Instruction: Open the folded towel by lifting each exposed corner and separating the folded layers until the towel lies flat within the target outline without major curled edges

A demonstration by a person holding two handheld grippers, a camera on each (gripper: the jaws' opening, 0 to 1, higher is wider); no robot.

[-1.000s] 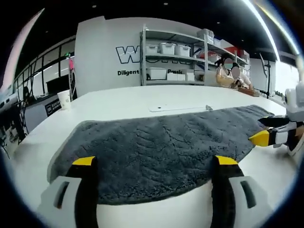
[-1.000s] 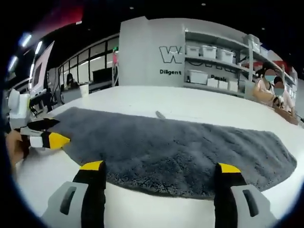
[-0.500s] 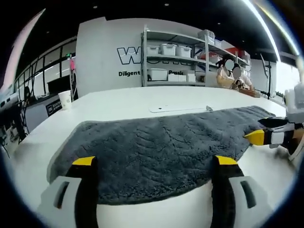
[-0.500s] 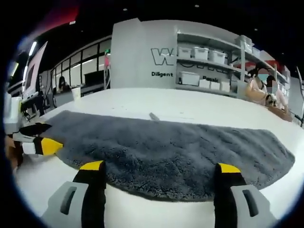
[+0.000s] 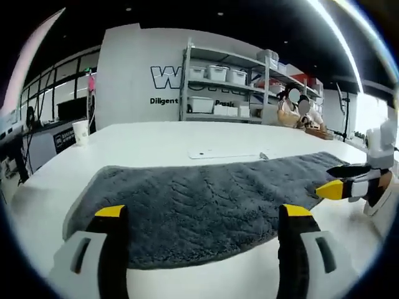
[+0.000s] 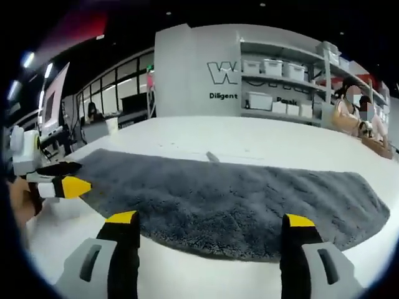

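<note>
A wide white table [image 5: 156,134] carries a long grey towel [image 5: 199,205], spread across it in a strip, lying between the two tools in both views. Behind the table stands a white wall with dark lettering [image 6: 230,73] and a shelf rack [image 5: 224,81] holding pale bins; people sit at the far right. A paper cup [image 5: 80,132] stands near the table's far left edge. A thin flat strip [image 5: 227,154] lies on the table just past the towel. The left gripper [image 5: 199,215] has its yellow-tipped jaws spread wide above the towel's near edge, holding nothing. The right gripper [image 6: 209,221] is likewise spread wide and empty, hovering at the near edge
</note>
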